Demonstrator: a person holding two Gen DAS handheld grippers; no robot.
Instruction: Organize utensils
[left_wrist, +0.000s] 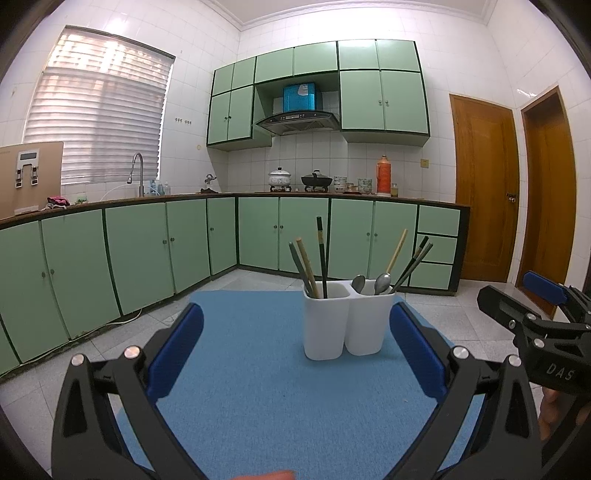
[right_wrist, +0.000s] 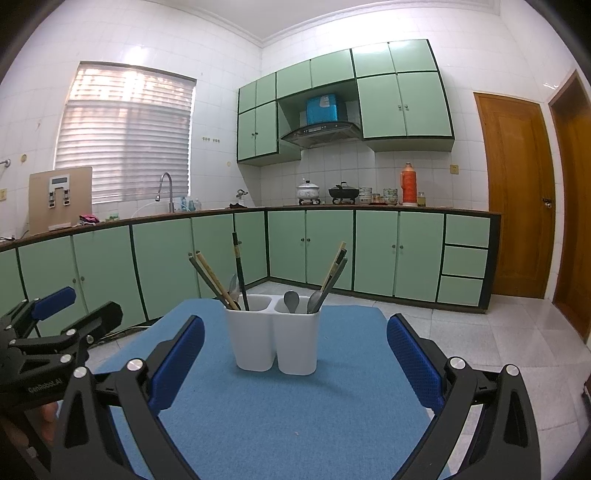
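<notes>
Both claws, left claw (left_wrist: 295, 354) and right claw (right_wrist: 295, 358), are open and empty. I think the chopsticks (left_wrist: 322, 254) are light, stiff and slippery; I'd pinch near their tops.

Landmark: a white two-compartment utensil holder (left_wrist: 347, 321) is stood on a blue mat (left_wrist: 258, 387).
Left compartment: chopsticks (left_wrist: 309, 267) are held.
Right compartment: two spoons (left_wrist: 371, 284) and more chopsticks.
Left gripper (left_wrist: 295, 354): spread wide before the holder, nothing held.
Right gripper (left_wrist: 532, 295): seen right of the holder.
</notes>
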